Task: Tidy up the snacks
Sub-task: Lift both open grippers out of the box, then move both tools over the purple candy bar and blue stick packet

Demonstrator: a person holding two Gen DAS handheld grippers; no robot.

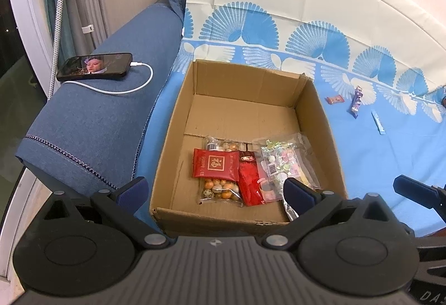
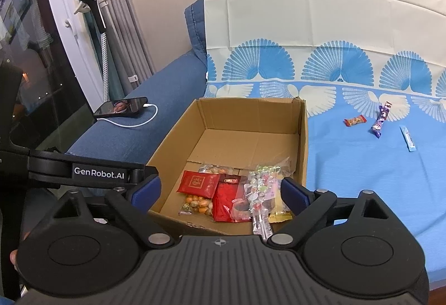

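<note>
Left wrist view: I had the left gripper released, its blue-padded jaws spread wide over the near edge of the cardboard box, gripping nothing. Inside, at lower centre, lay a matte red packet on a clear bag of speckled nuts, with a crinkled transparent candy bag to its right. Three loose snacks waited at right on the smooth blue cloth: a small red candy, a purple foil bar, a thin blue stick.

Right wrist view: the right gripper stood released above the same pile, nothing clamped. I judged a deposit step finished; the next move called for reaching to the upper right for the red candy, whose slick wrapper needs a centred pinch.
</note>
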